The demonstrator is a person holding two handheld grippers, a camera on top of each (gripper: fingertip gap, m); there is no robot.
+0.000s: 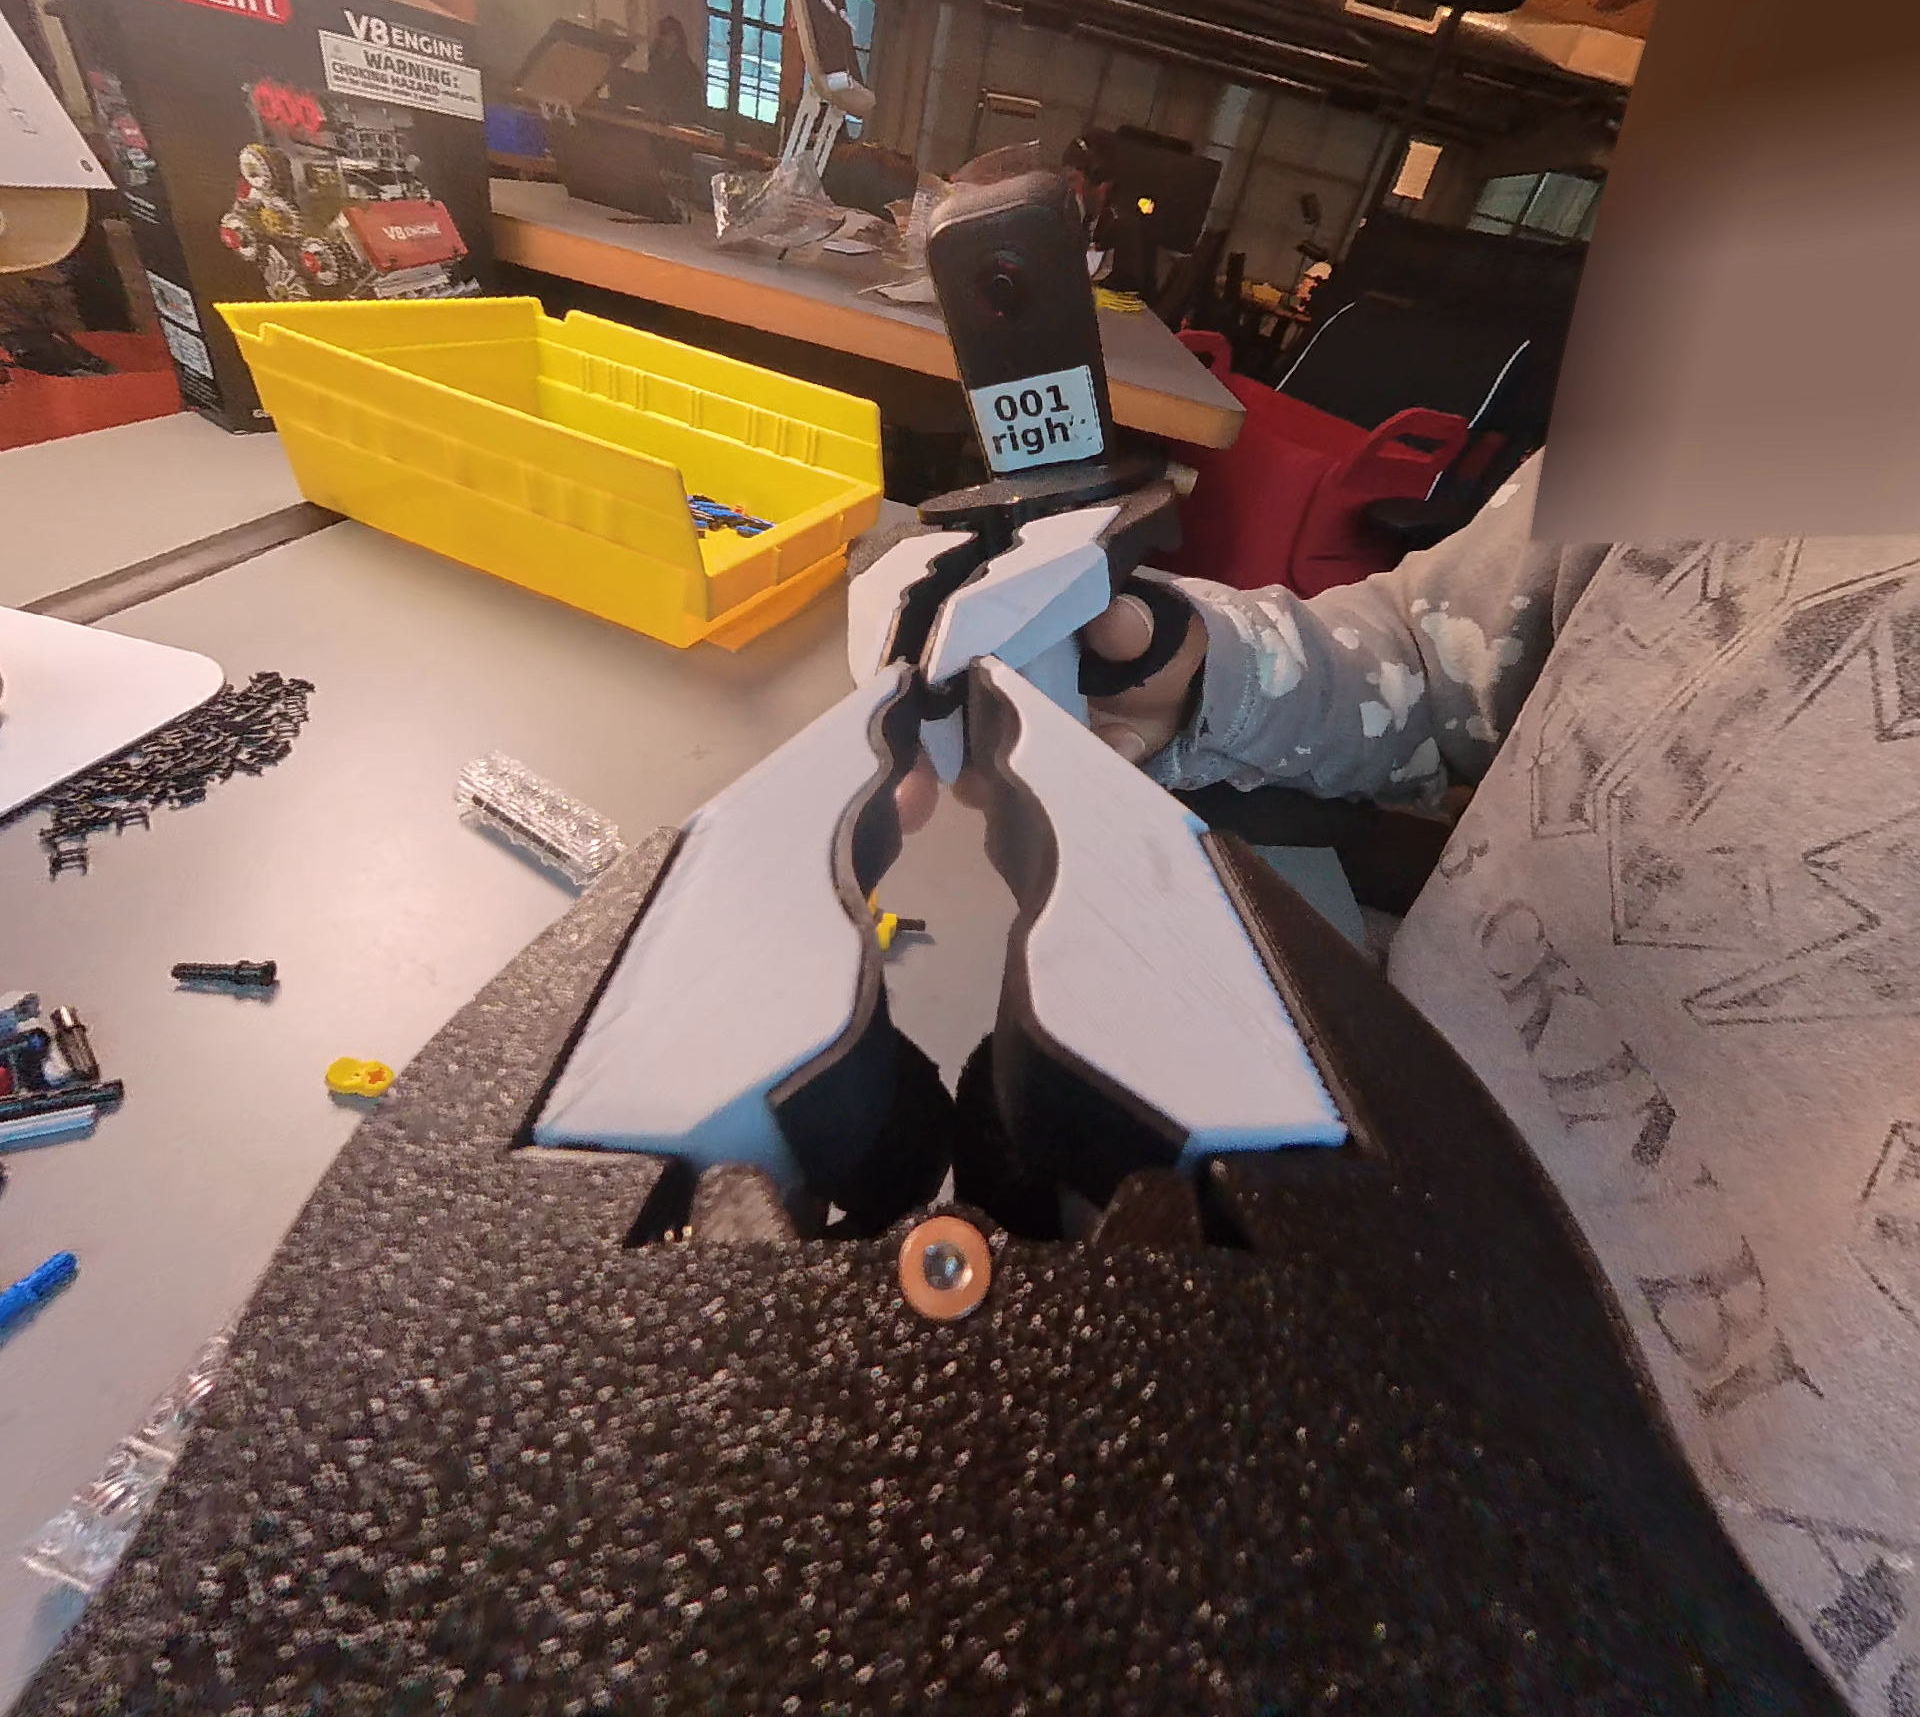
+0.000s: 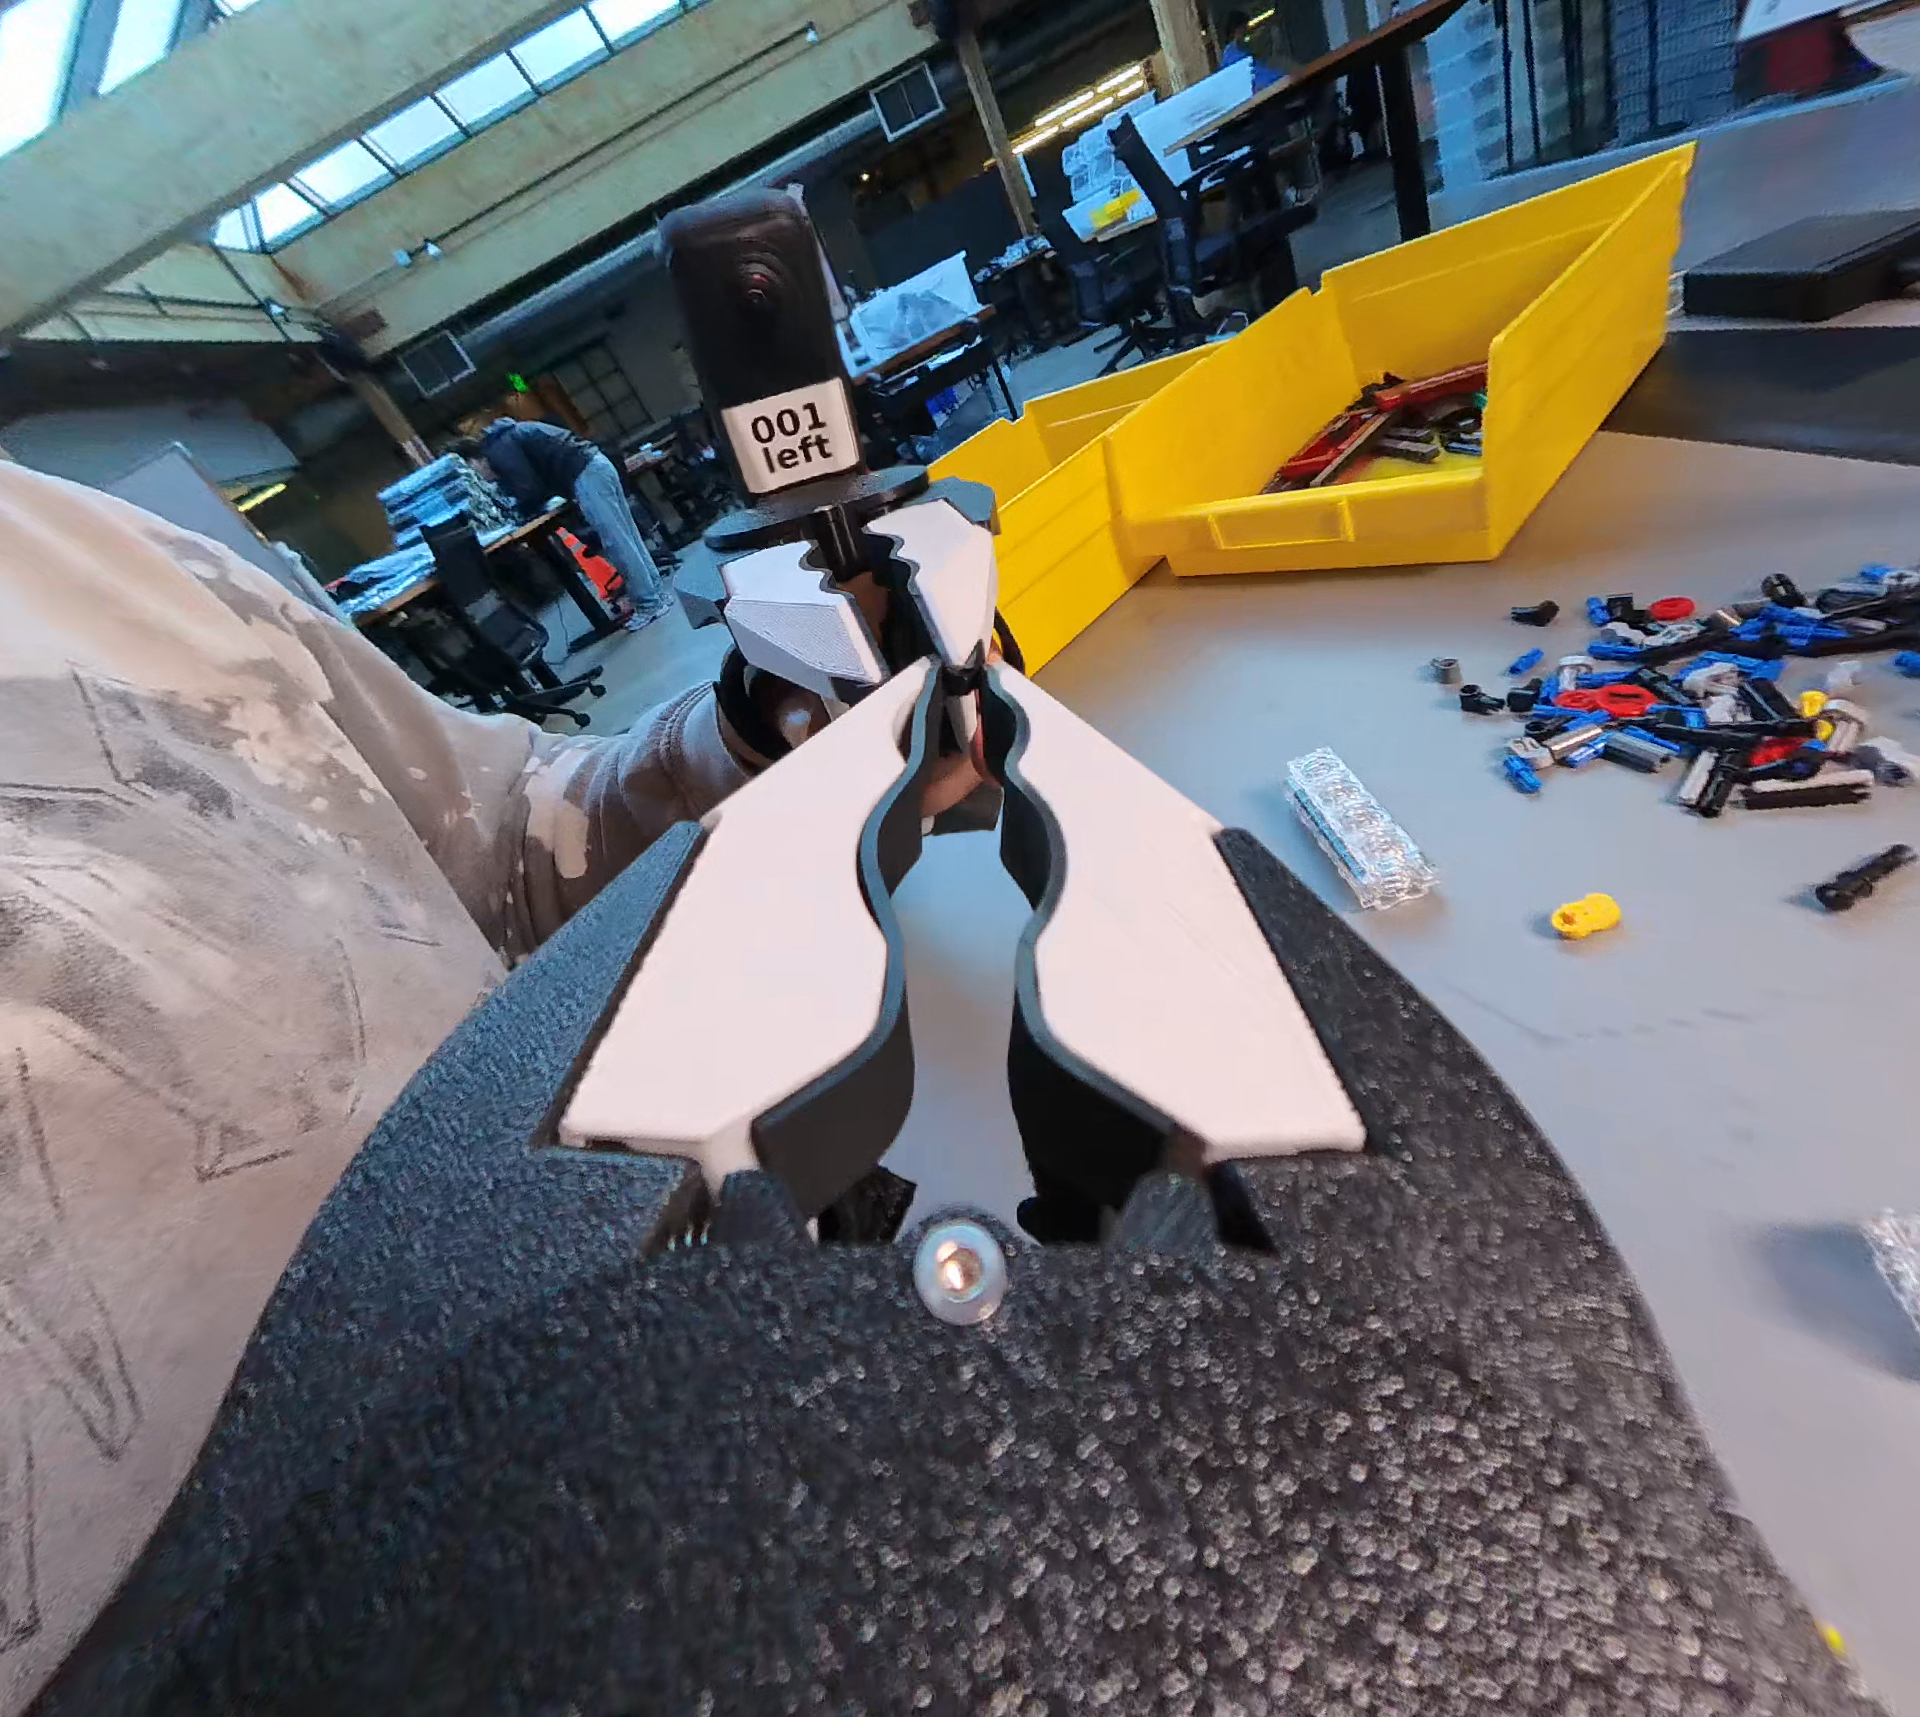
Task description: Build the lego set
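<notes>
The left claw (image 1: 951,680) was held above the grey bench (image 1: 416,836), its white fingers drawn together at the tips and meeting the tips of the right claw (image 2: 961,678), which was likewise closed to a narrow point; a small dark piece seemed to be pinched where the two sets of tips met, though what it was, and which claw gripped it, could not be told. Each claw was carried by a hand in a pale, blotched sleeve (image 1: 1351,691). Nearest on the bench, a yellow connector piece (image 2: 1584,916) and a black pin (image 2: 1865,878) were seen lying apart from each other, with a clear ridged brick (image 2: 1361,831) just beyond them. Farther off, a loose heap of blue, black, red and grey small parts (image 2: 1704,711) was spread, and a scatter of small black pieces (image 1: 177,763) lay beside a white sheet. Beyond these, yellow bins (image 2: 1403,462) were stood on the bench, one holding red and dark parts, and a printed dark box (image 1: 301,140) was set upright behind them.
</notes>
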